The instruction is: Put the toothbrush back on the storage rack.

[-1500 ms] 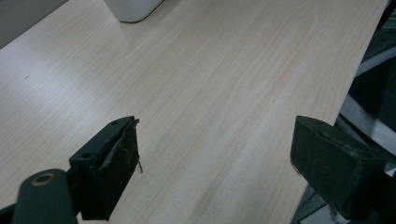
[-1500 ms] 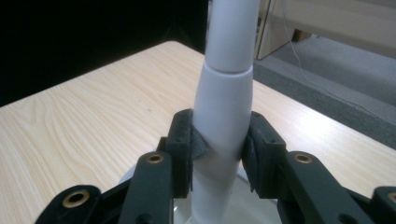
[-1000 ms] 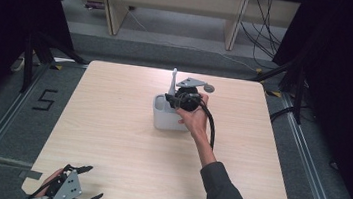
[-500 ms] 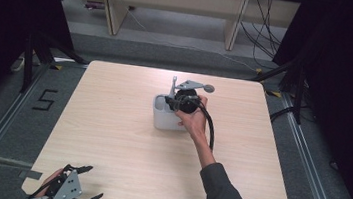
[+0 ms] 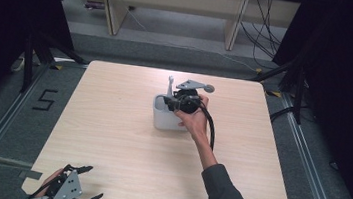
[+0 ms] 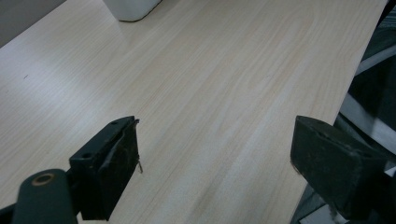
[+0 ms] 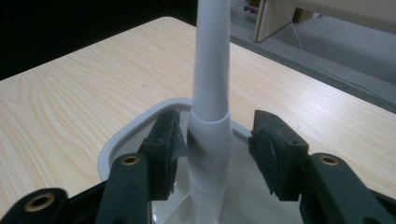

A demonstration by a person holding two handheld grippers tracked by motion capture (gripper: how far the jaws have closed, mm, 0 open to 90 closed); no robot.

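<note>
At the left of the high view, the left gripper [image 5: 64, 191] is low at the near-left corner of the light wooden table [image 5: 110, 137], held in the person's left hand [image 5: 52, 180]. In its own view the two black jaws stand wide apart and there is nothing between them — only bare wood lies below, and the bottom of a white container [image 6: 130, 8] shows far off at the top edge.

Near the middle of the table, a little toward the far side, stands the white container [image 5: 165, 118]. A white handle [image 5: 169, 85] rises upright out of it. What this handle belongs to, I cannot tell.

The right gripper [image 5: 182, 103] is held over the container by the right hand [image 5: 195, 122], with its black cable [image 5: 209, 128] curving back along the forearm. In the right gripper view the handle [image 7: 211, 93] stands between the jaws, above the container rim [image 7: 116, 140]. The left pad [image 7: 164, 149] is touching or almost touching the thicker lower part, while the right pad [image 7: 275, 151] is clearly apart from it — the jaws are partly open and not yet closed on the handle.
</note>
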